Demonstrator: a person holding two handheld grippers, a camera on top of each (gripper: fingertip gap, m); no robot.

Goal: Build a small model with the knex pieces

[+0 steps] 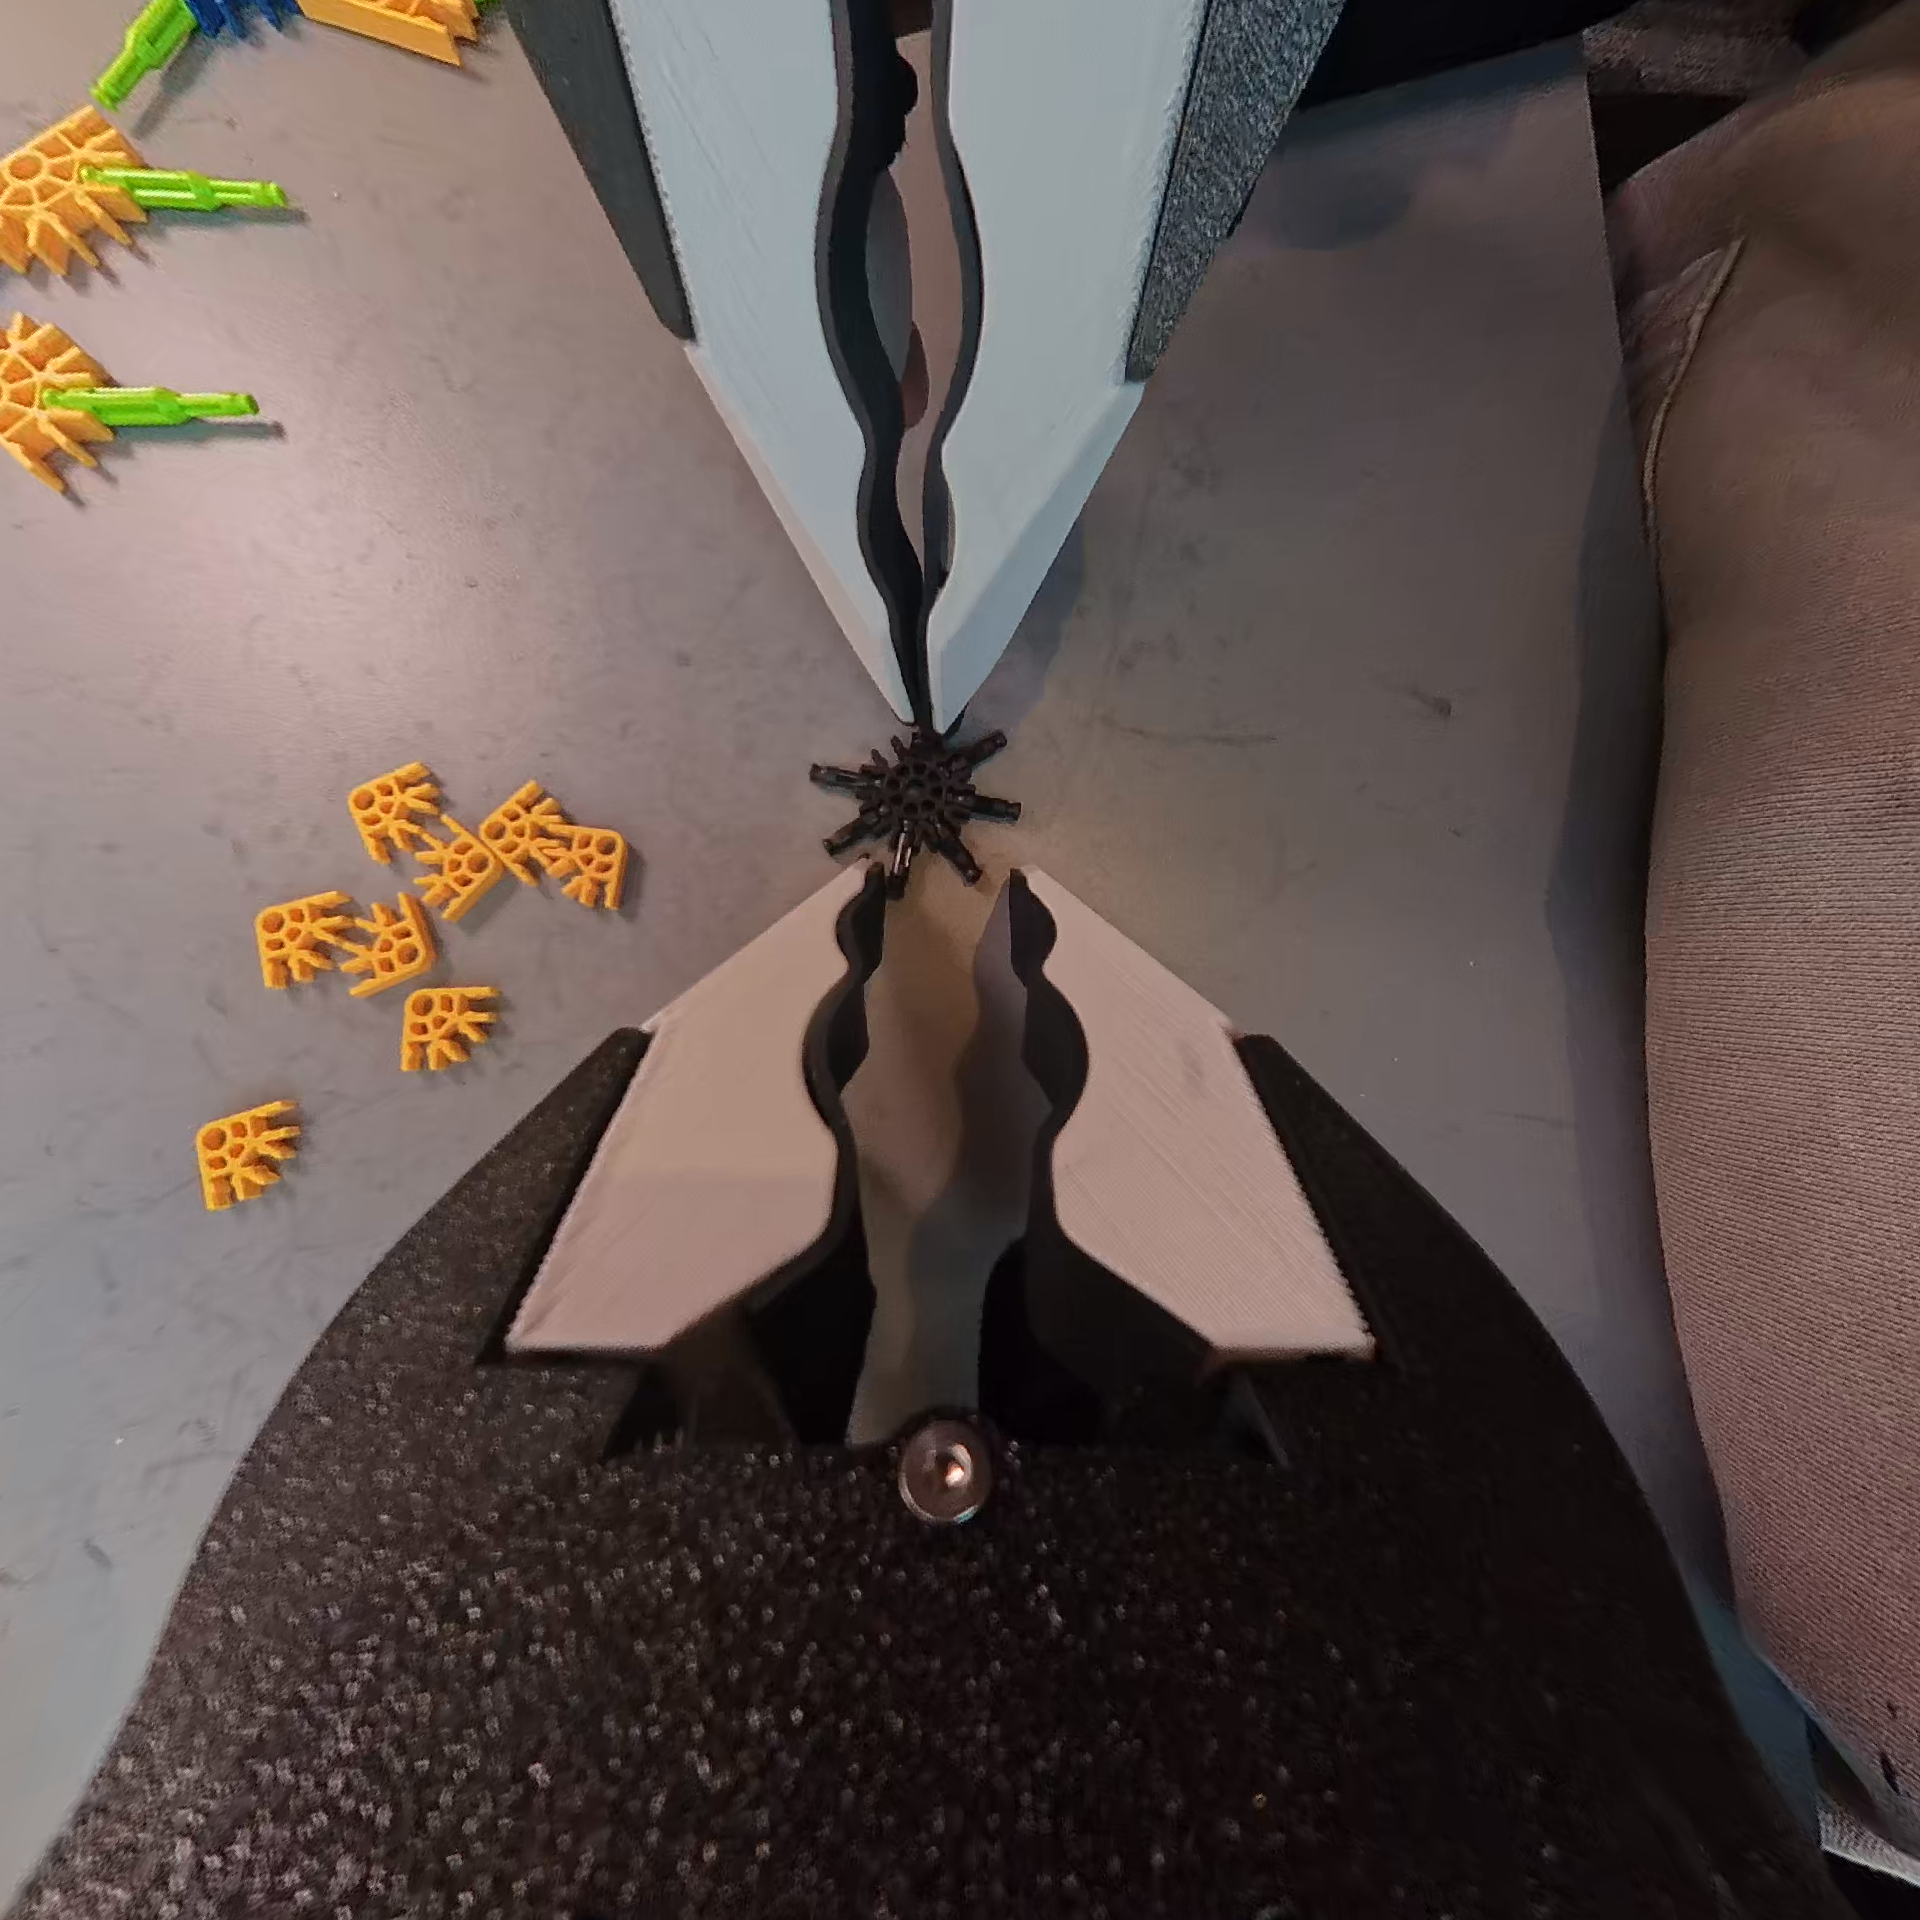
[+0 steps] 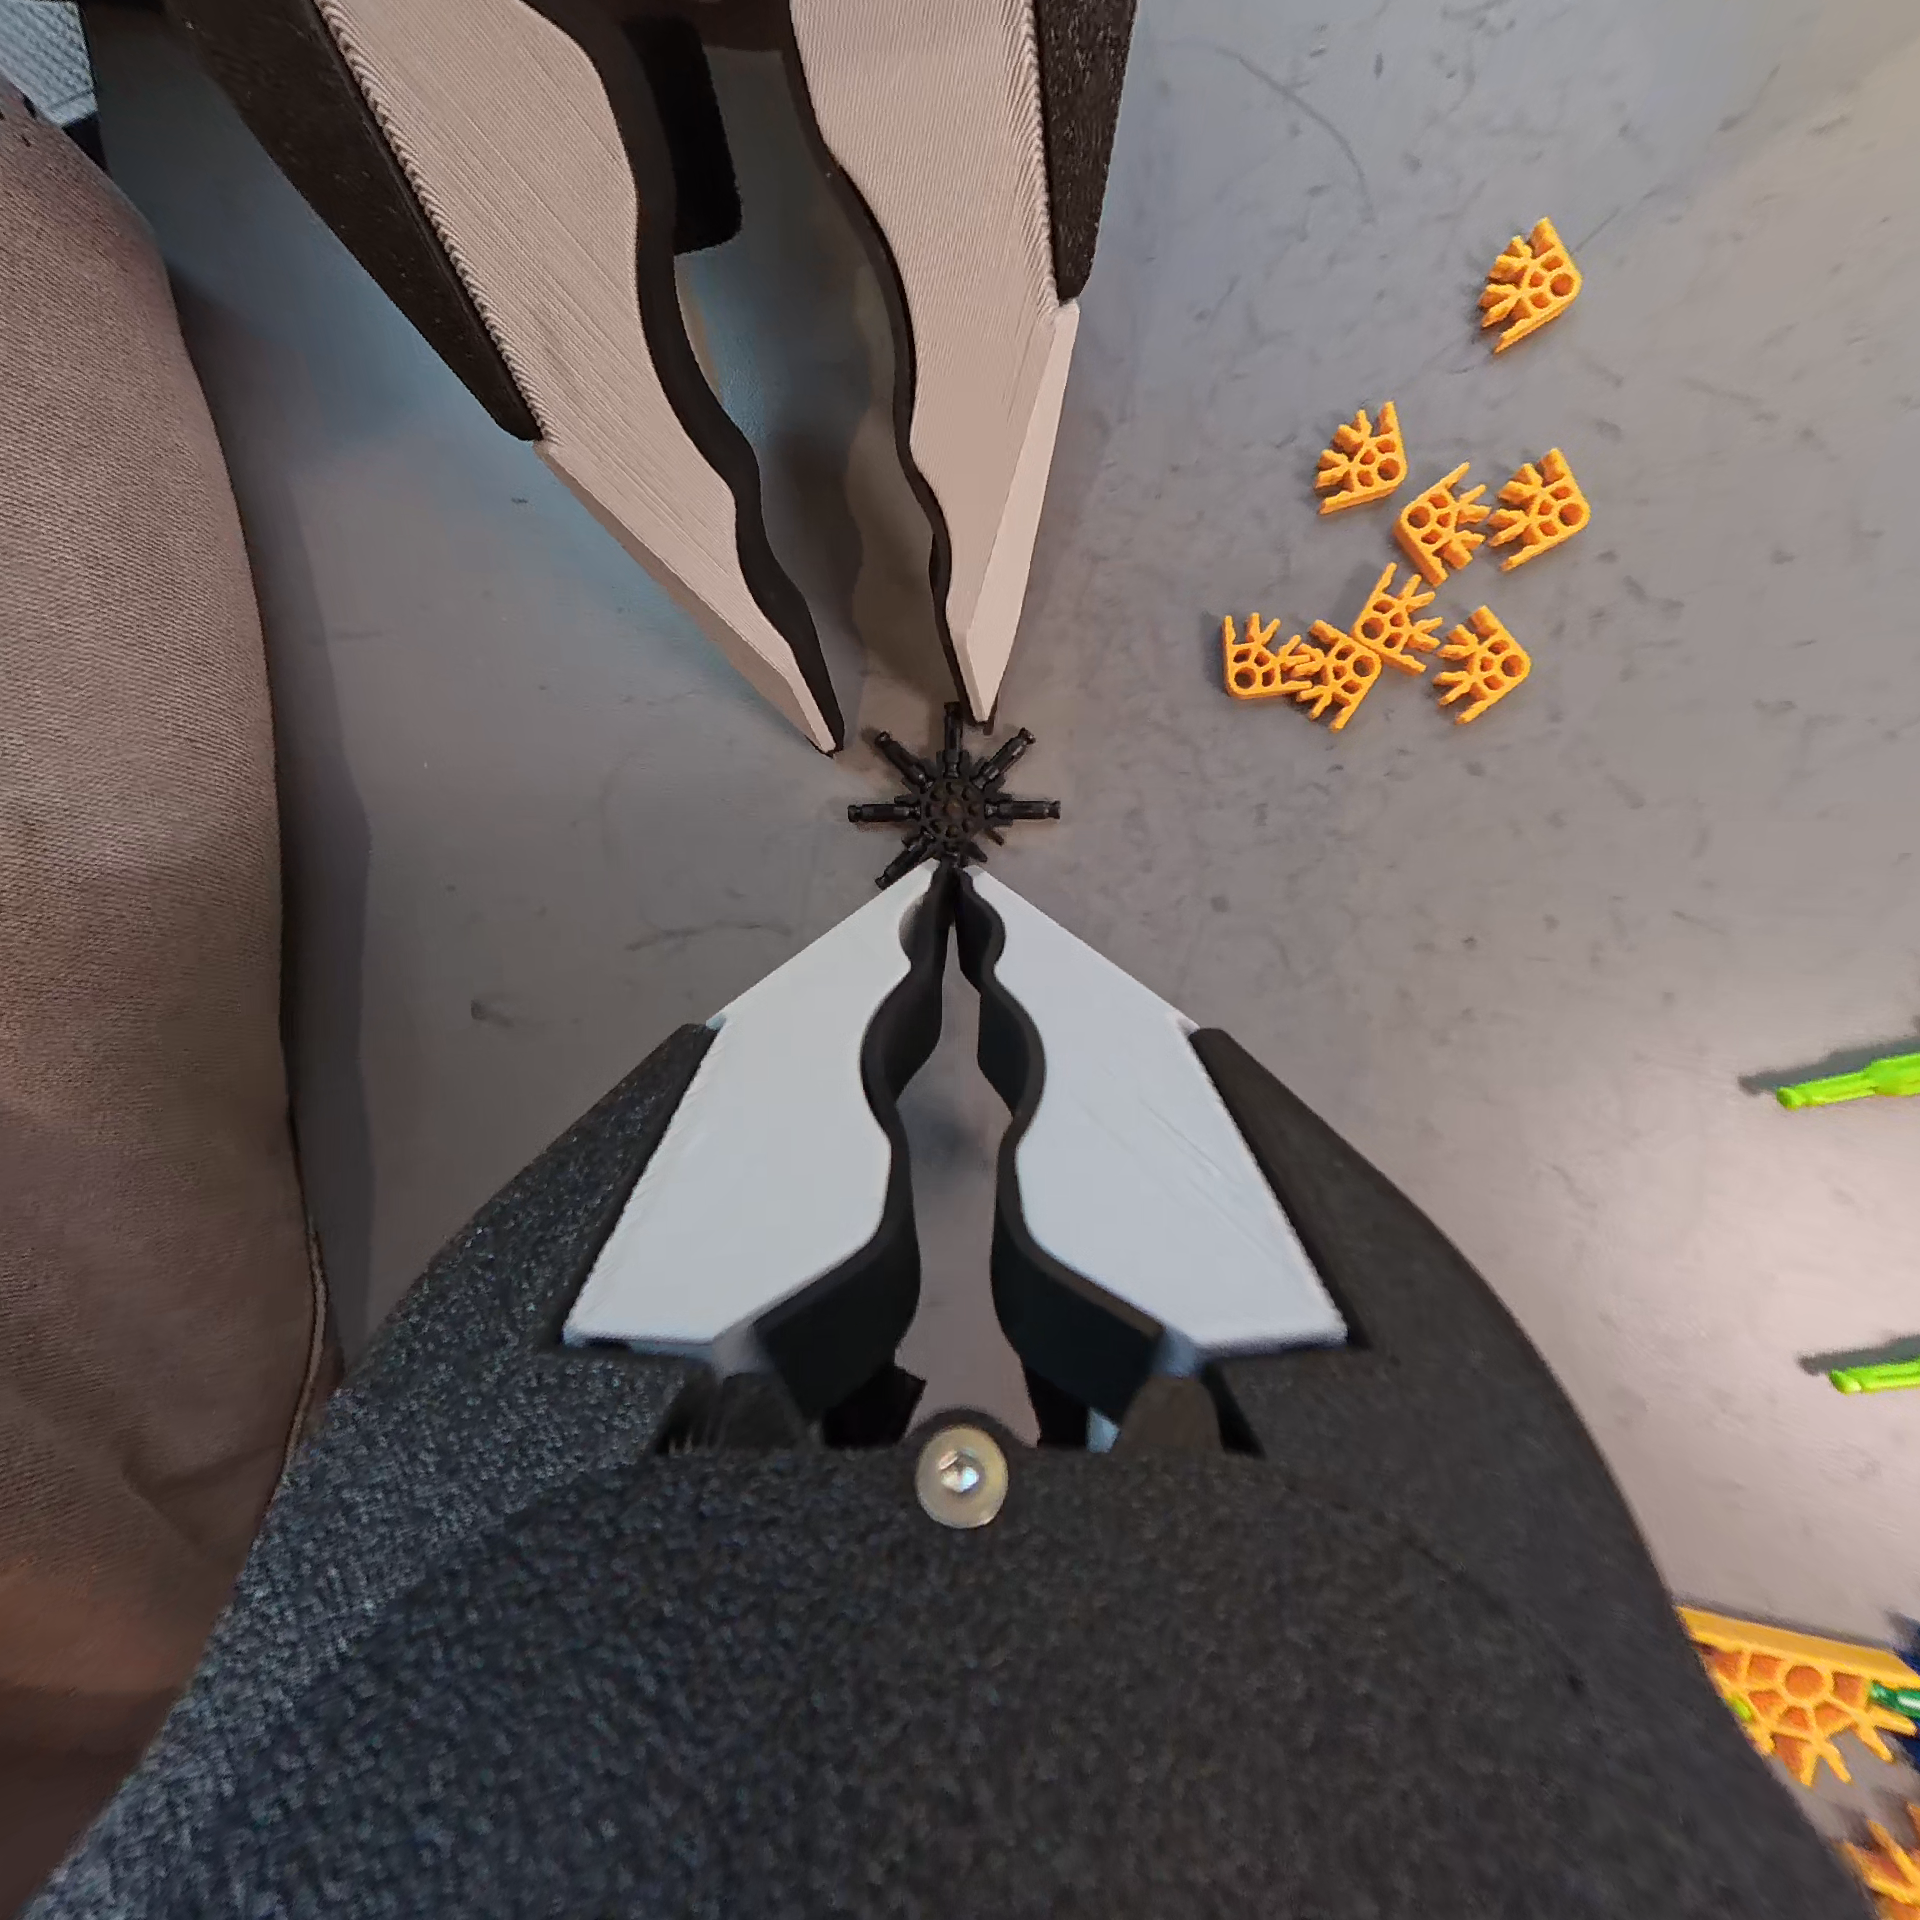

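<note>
A small black star-shaped connector (image 1: 914, 800) with short black rods plugged in around it sits just over the grey tabletop (image 1: 1299, 675); it also shows in the right wrist view (image 2: 951, 805). My right gripper (image 2: 954, 881), with light blue fingers, is shut on one edge of it; in the left wrist view it comes in from the top (image 1: 928, 722). My left gripper (image 1: 943, 883), with beige fingers, is open on the opposite side, with one black rod just inside its tips. It comes in from the top of the right wrist view (image 2: 906, 730).
Several loose orange connectors (image 1: 457, 862) lie to one side, also seen in the right wrist view (image 2: 1434, 582). Orange connectors with green rods (image 1: 156, 405) lie farther off. A grey-brown cushion (image 1: 1787, 831) borders the table, also in the right wrist view (image 2: 125, 831). Less than 4 cm separates the two grippers' tips.
</note>
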